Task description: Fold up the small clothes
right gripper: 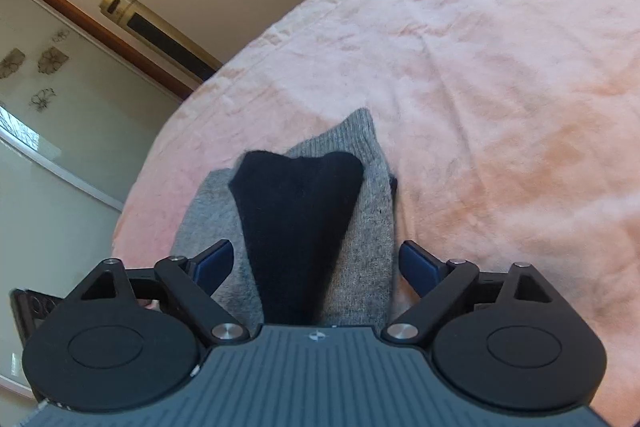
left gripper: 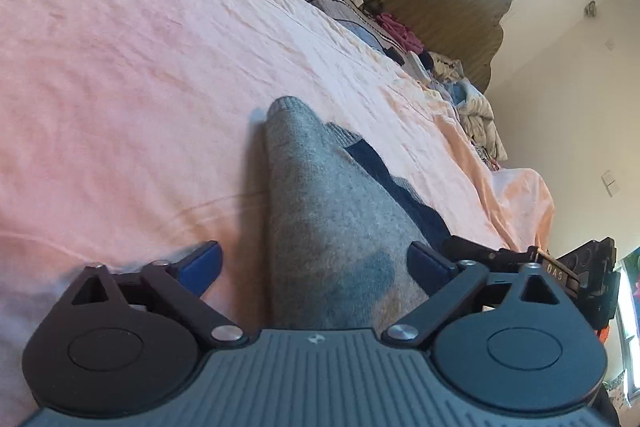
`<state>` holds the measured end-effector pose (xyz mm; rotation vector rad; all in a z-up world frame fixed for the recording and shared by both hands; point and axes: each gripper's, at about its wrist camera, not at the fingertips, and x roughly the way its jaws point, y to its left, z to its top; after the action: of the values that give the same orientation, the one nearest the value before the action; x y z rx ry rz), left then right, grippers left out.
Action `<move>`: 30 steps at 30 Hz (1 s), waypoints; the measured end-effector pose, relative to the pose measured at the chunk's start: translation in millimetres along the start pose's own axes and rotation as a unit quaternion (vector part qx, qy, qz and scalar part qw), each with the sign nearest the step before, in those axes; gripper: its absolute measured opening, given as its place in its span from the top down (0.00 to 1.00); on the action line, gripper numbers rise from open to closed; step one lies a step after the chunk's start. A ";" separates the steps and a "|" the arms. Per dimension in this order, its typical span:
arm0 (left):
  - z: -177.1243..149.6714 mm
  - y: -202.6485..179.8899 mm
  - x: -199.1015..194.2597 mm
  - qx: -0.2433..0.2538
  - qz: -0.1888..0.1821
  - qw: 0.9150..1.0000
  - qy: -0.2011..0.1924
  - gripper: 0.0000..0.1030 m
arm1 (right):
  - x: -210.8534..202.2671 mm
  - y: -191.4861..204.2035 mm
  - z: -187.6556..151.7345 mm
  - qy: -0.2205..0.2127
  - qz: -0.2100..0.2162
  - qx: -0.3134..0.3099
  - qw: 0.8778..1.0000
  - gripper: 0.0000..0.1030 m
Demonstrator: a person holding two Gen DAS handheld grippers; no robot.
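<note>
Left gripper (left gripper: 314, 267), right gripper (right gripper: 316, 265): ribbed grey housing, 2 black round discs, black linkage arms, silver screws, blue fingers (left gripper: 204, 265).

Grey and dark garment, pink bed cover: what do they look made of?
Grey and dark garment: seemingly a soft knit, wool or a blend; fuzzy matte surface with ribbed edges.
Pink bed cover: apparently thin woven cloth, perhaps cotton; matte with fine creases. The fibre itself cannot be told.

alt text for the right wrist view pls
A grey knitted garment with a black patch lies on a pink bedspread, running between the right gripper's open blue-padded fingers, which do not press on it. Wall and door behind.
</note>
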<state>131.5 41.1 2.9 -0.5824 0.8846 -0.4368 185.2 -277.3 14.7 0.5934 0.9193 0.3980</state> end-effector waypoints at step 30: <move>-6.2 17.8 -86.3 0.159 0.178 0.969 -0.068 0.42 | 14.4 62.8 -48.2 0.041 0.044 -0.040 0.997 0.32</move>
<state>79.8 102.8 39.3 -0.1501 0.7490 -0.2023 148.7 -206.1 23.0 0.5493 0.9532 0.5383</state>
